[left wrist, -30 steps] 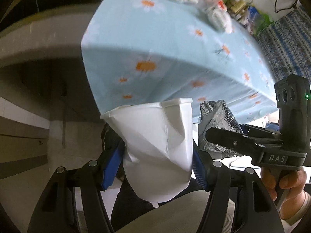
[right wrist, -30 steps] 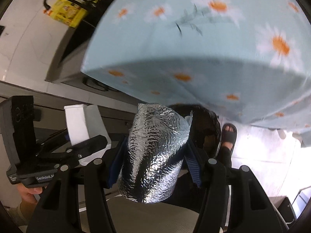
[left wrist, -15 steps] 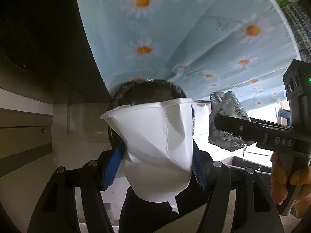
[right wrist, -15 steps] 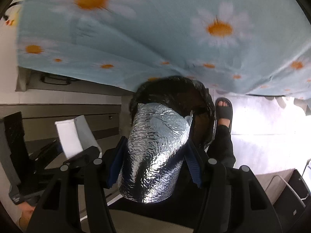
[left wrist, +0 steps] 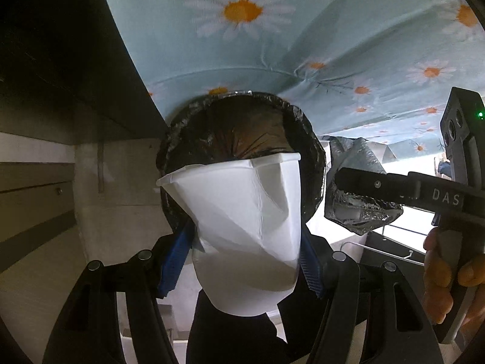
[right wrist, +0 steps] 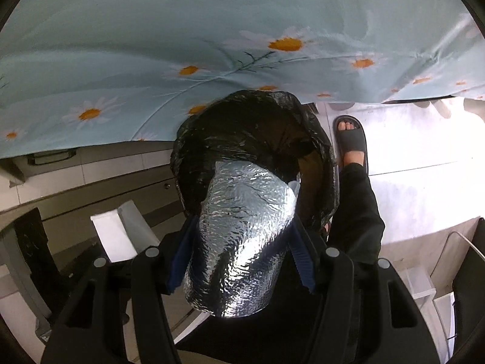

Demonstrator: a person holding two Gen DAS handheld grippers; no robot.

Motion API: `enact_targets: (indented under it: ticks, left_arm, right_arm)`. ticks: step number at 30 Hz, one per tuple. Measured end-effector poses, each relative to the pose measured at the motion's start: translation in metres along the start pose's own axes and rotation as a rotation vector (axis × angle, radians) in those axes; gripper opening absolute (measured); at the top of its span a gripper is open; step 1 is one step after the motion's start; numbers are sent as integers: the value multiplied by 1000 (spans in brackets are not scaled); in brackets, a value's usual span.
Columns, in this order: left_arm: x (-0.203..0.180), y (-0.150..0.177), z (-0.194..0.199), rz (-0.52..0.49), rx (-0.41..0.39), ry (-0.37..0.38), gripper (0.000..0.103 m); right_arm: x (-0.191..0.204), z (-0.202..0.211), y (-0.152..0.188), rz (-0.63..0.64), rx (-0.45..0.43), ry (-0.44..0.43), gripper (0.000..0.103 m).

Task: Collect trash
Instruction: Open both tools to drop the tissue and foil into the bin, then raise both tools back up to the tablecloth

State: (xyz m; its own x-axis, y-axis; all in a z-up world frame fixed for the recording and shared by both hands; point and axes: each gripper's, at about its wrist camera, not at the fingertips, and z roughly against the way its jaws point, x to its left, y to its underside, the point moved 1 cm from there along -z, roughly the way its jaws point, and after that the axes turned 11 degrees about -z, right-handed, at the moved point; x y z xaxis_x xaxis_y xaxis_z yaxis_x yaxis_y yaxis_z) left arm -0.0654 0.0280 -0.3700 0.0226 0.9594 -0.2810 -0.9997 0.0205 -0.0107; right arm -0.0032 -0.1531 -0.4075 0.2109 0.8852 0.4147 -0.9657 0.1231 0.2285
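Note:
A crushed white paper cup (left wrist: pixel 242 212) sits between the blue pads of my left gripper (left wrist: pixel 242 257), which is shut on it. In the right wrist view my right gripper (right wrist: pixel 241 257) is shut on a crumpled silver foil cup (right wrist: pixel 242 227). Both cups hang just above the mouth of a bin lined with a black bag (left wrist: pixel 309 139), whose rim (right wrist: pixel 188 154) shows behind each cup. The foil cup (left wrist: pixel 354 157) and a right finger (left wrist: pixel 379 183) appear to the right of the white cup. The white cup (right wrist: pixel 115 233) shows at the left of the right wrist view.
A light blue daisy tablecloth (right wrist: pixel 212 30) hangs over the table edge right behind the bin. A person's sandalled foot (right wrist: pixel 351 142) and dark trouser leg (right wrist: pixel 357 212) stand on the pale floor right of the bin. Grey cabinet fronts (left wrist: pixel 36 188) are at the left.
Both grippers have sunk from table-top height to just over the bin, each still holding its cup. The table top has left the views and the bin mouth now fills the middle.

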Motion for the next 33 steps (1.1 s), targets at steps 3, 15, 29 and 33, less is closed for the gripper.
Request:
enact_targets:
  ticks: [3, 15, 29, 33]
  left_arm:
    - [1, -1, -5, 13, 16, -8, 65]
    - [19, 6, -18, 86, 83, 23, 82]
    - [15, -1, 20, 78, 6, 25, 82]
    - [10, -3, 45, 68, -40, 24, 82]
  right_arm:
    - [-2, -3, -3, -21, 7, -15, 65]
    - [-6, 2, -8, -56, -5, -36, 80]
    - [-2, 28, 1, -22, -33, -47, 80]
    - [9, 49, 9, 19, -56, -70, 80]
